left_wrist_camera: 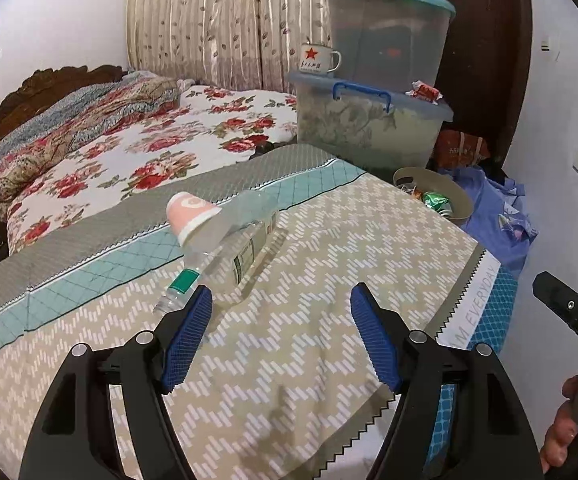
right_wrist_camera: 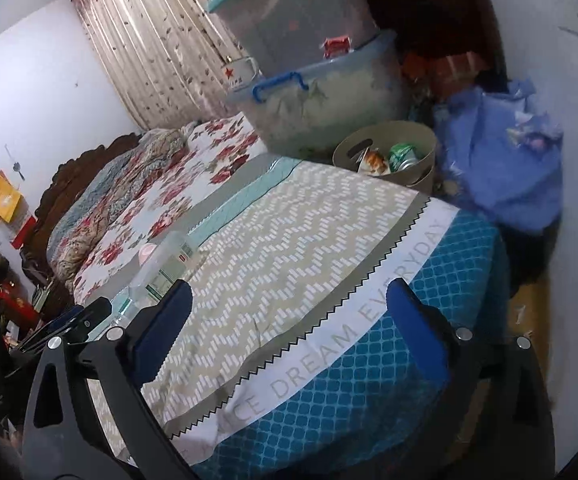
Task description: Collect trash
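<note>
We hold the left gripper wide and empty with the plastic bottle just beyond its left jaw, and the right gripper wide, facing the bin, ready to collect.

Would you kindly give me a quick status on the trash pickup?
Both grippers, left and right, open, empty. Plastic bottle and paper cup lying on bedspread. Bin beyond, path clear.

Bed with floral sheet, zigzag blanket near. Curtain far. Stacked clear bins far right, star mug on lower lid. Blue cloth right. Yellow bag on left wall.
</note>
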The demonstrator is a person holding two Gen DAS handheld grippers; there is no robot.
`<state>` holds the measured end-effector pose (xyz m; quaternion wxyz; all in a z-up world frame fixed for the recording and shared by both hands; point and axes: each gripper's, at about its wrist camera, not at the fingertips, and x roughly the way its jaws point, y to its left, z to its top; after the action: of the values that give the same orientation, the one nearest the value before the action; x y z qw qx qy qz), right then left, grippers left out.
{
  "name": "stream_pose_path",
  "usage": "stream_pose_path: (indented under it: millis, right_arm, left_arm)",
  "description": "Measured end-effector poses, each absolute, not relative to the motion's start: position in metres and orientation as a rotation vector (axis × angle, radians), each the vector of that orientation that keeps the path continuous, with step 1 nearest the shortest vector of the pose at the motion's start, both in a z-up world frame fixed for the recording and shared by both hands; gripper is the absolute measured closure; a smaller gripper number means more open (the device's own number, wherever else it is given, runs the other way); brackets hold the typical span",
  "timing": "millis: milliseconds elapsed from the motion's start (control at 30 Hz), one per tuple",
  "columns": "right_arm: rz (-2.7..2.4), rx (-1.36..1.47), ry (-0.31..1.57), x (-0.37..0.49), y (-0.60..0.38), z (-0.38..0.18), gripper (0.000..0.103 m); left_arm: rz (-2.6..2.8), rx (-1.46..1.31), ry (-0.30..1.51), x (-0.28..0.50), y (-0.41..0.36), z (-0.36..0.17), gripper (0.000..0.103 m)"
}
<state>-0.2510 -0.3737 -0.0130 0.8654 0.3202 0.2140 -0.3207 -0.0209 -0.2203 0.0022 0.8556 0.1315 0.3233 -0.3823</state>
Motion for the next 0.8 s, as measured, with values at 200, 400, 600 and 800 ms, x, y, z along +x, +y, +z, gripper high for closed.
stream_pose_path:
  millis: [200, 400, 600, 800]
  right_arm:
    - [-0.694, 0.659, 0.419, -0.252, -0.361, -0.005, 0.005]
    - [-0.715, 0.617, 0.406, -0.249, -0.349, -0.001, 0.004]
    - [-0.724, 0.624, 0.406, -0.249, -0.346, -0.005, 0.004]
    - [-0.717, 0.677, 0.412, -0.252, -0.353, -0.011, 0.004]
  left_arm:
    - [-0.783, 0.290, 0.621, -0.034, -0.213, 0.011, 0.017]
    - [-0.778, 0.290, 0.600, -0.037, -0.208, 0.015, 0.016]
    - [-0.762, 0.313, 0.559, -0.043, -0.208, 0.018, 0.009]
    - [-0.758, 0.322, 0.572, -0.044, -0.211, 0.017, 0.009]
